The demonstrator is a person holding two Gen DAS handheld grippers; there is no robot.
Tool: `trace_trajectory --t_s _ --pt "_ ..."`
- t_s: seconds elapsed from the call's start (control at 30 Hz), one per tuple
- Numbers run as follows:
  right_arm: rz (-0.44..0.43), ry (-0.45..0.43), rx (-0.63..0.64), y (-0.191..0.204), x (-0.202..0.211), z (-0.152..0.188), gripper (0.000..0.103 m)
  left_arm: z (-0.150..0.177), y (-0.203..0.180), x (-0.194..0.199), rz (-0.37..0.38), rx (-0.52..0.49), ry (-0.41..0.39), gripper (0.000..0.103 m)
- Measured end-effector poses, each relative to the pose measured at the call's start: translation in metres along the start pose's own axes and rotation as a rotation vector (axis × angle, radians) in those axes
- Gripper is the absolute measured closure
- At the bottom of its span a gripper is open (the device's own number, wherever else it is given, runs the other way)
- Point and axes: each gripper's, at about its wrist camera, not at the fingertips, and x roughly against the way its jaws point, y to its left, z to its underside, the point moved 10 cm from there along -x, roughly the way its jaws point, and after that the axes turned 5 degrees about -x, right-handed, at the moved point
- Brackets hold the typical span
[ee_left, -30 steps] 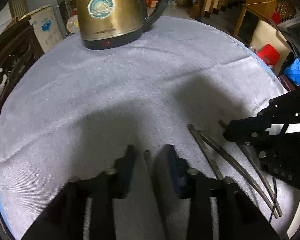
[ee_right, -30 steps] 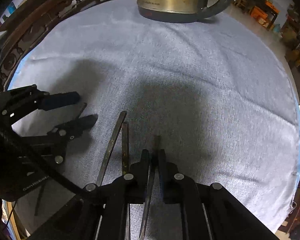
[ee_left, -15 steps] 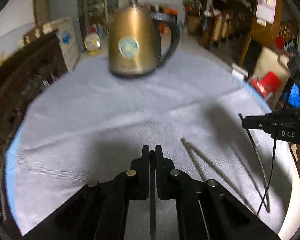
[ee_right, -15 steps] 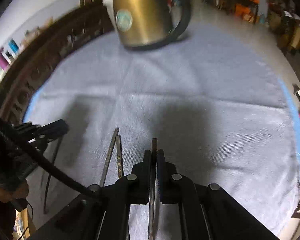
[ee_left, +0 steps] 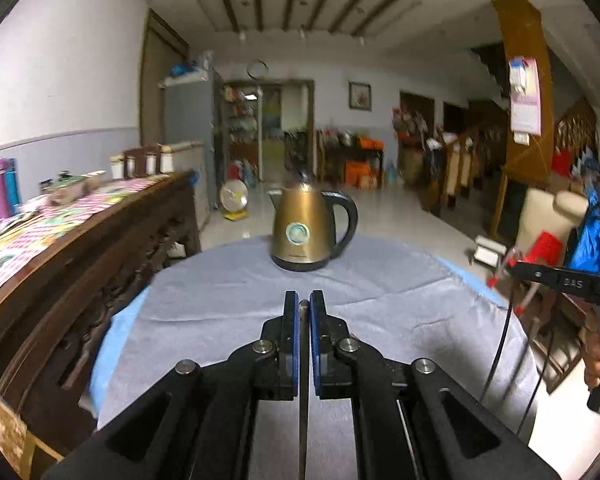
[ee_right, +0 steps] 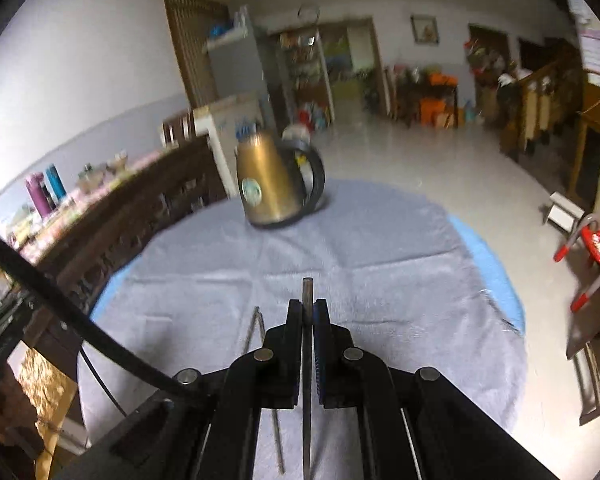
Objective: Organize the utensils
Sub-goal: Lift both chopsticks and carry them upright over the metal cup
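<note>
- Left wrist view: my left gripper (ee_left: 303, 310) is clamped on one dark chopstick (ee_left: 303, 380), lifted off the grey cloth (ee_left: 220, 312); the kettle (ee_left: 309, 232) stands at twelve o'clock.
- Right wrist view: my right gripper (ee_right: 307, 312) pinches a second chopstick (ee_right: 307, 360), tip poking past the pads toward twelve.
- Two more sticks (ee_right: 278, 440) lie on the cloth at about seven o'clock.
- I judge I should keep both grips firm, level the sticks, and lay them parallel beside the others.
</note>
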Motion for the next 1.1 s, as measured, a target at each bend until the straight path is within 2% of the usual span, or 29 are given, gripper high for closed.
trace_trajectory --t_s 0.23,0.6,0.87,1.1 --pt "-0.009 -0.146 -0.065 0.006 0.077 0.011 0.097 0.010 0.001 0.043 -0.006 0.047 -0.023 0.098" --pt "-0.081 -0.248 0.014 0.048 0.156 0.002 0.097 -0.028 -0.020 0.096 0.057 0.074 -0.132 0.098" --pt "-0.156 -0.307 0.069 0.080 0.195 -0.009 0.097 -0.071 -0.042 0.140 0.139 0.075 -0.247 0.098" --pt "-0.226 -0.307 0.079 0.101 0.203 -0.007 0.097 -0.082 -0.059 0.138 0.182 0.095 -0.269 0.098"
